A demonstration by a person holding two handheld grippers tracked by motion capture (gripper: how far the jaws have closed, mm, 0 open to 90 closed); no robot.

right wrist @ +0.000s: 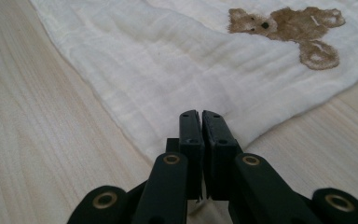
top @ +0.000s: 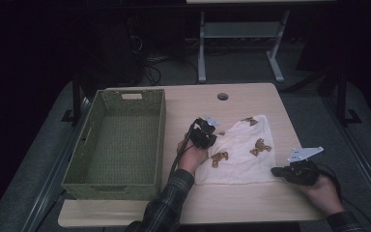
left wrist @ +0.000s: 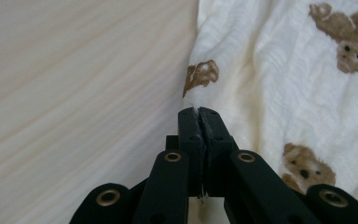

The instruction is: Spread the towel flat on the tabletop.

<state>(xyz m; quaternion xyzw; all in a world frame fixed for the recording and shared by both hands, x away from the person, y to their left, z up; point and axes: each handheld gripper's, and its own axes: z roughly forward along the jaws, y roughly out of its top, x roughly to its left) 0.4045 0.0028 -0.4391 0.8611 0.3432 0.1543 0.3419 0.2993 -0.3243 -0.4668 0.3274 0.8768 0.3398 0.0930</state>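
Cloth (top: 244, 152), cream with brown bear prints, lies mostly flat on the right half of the wooden table (top: 183, 205), just right of the green woven basket (top: 121, 140). Nearest the person: right gripper (top: 276, 171) sits at the cloth's near right corner, held in the right hand (top: 323, 193), grey plate on top. In the right gripper view its jaws are together at the corner of the cloth (right wrist: 177, 65); fabric edge runs under the tips and a scrap shows below the pads, so it looks clamped on that corner. Bear print (right wrist: 289, 28) lies farther off on the fabric. Left gripper (top: 211, 126) is farther in, at the cloth's far left edge, left hand (top: 191, 154) and plaid sleeve (top: 171, 198) coming up beside the basket. In the left gripper view its jaws are shut tight with a pinch of the cloth edge (left wrist: 279, 70) caught between the tips; bare table (left wrist: 74, 84) to the left of the jaws, bear prints to the right. Both grips sit on opposite corners of the cloth, well apart. Basket sits along the table's left side. Beyond the table's far edge: a cable hole (top: 222, 96) in the top, then dark floor and a white desk frame (top: 241, 43).
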